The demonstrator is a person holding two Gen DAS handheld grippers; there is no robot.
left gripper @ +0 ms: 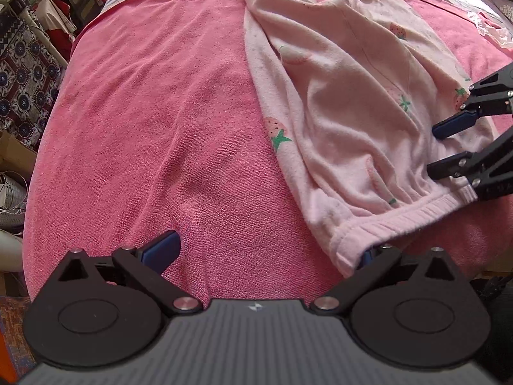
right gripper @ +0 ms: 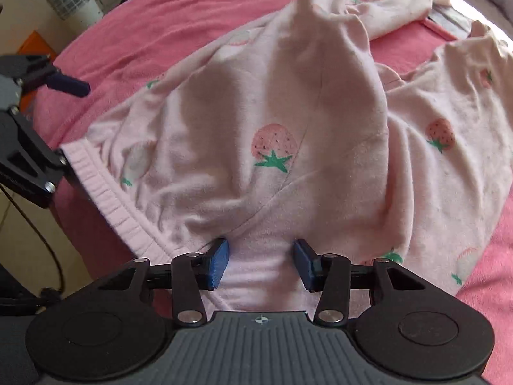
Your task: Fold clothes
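Left wrist view: The left gripper (left gripper: 266, 253) is seen spread wide over a pink towel (left gripper: 144, 112). One blue pad (left gripper: 162, 250) lies bare above the towel; the other is tucked under the elasticated waistband (left gripper: 400, 221) of the pale pink strawberry-print trousers (left gripper: 336, 96). Nothing is clamped, since the pads stand far apart. The trousers are spread to the right of this gripper, with the legs running away toward the far edge of the bed. The right gripper (left gripper: 439, 147) is noted at the frame's right edge, over the waist area.

Right wrist view: The right gripper (right gripper: 261, 263) is found partly open, and a ridge of trouser fabric (right gripper: 259, 256) has been gathered between the fingers. A visible gap remains at each pad, so a firm hold cannot be confirmed; the cloth is judged to be straddled rather than pinched. The waistband (right gripper: 105, 189) runs off to the left, where the left gripper (right gripper: 67, 122) is placed at its corner.

Risks, as judged: If a lift is begun before the pads are seated, the fabric is likely to slip out and the fold will collapse. Only the top layer may be taken, leaving the under layer behind and producing a skewed crease. The towel could also be caught by the left gripper's free pad and dragged with the garment. Uneven pulling between the two sides would twist the waistband.
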